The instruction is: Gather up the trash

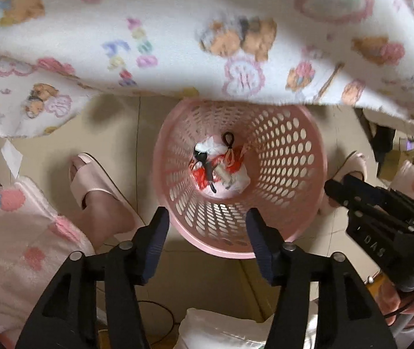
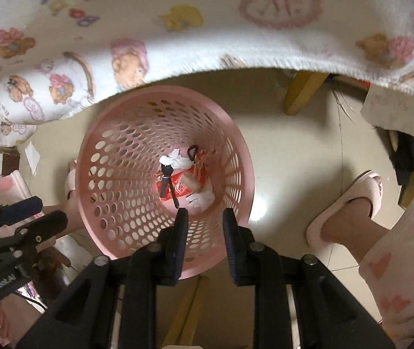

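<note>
Pink perforated plastic, the round wastebasket [image 1: 288, 145] stands on a pale tiled floor [image 1: 119, 133], filling the centre of the left wrist view and sitting left of centre in the right wrist view [image 2: 113, 174]. At its bottom lies the collected trash [image 1: 221, 168]: crumpled white tissue, a red-and-white wrapper and a thin black cord with a loop, seen again from the right wrist [image 2: 183, 177].

The left gripper [image 1: 208, 218] hangs above the basket's near rim at the lower centre of the frame, its 2 blue-padded fingers [image 1: 160, 232] spread wide with nothing between them. The right gripper [image 2: 204, 218] hangs over the same rim, its fingers [image 2: 231, 232] parted only narrowly and likewise empty. Each gripper also shows at the edge of the other's view.

A white fleece blanket printed with teddy bears and pink hearts [image 1: 178, 29] drapes across the top of both frames, overhanging the basket's far rim. A foot in a pale pink slipper [image 1: 96, 186] stands left of the basket, another [image 2: 352, 203] at the right.
</note>
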Demonstrator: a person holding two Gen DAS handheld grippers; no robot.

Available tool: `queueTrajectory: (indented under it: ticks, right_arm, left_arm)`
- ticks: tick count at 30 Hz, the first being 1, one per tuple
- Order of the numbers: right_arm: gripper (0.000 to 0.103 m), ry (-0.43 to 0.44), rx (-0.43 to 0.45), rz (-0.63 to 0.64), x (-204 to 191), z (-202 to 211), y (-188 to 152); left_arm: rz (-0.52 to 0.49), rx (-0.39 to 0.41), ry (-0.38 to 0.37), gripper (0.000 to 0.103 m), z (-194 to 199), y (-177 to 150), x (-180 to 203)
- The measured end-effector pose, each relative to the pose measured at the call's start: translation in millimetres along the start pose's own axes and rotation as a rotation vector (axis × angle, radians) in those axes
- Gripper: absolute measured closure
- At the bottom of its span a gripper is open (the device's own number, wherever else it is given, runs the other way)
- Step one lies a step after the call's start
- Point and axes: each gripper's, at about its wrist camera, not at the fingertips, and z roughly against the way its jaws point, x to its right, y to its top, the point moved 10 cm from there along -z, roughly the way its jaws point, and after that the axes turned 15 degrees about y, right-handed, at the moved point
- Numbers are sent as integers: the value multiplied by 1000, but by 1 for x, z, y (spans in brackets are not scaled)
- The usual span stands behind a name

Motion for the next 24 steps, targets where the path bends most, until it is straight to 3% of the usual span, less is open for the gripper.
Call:
queueTrajectory:
  ticks: [3,7,9,17,24]
  right_arm:
    - [59,-45,50,34,-3,12,9]
    - [28,-98,165,92,-11,39,27]
    - [23,-84,215,98,-14,53,34]
    - [16,-86,384,189,-32,110,43]
    - [12,-50,520,183,-36,153,42]
  left_arm:
    - [10,48,7,34,14,8,-4]
    - [6,121,1,31,37,17,-8]
    - [17,161,-6,29,51,20,-11]
    - [55,441,4,17,119,36,-31]
    - [129,613,23,5,158,46,-50]
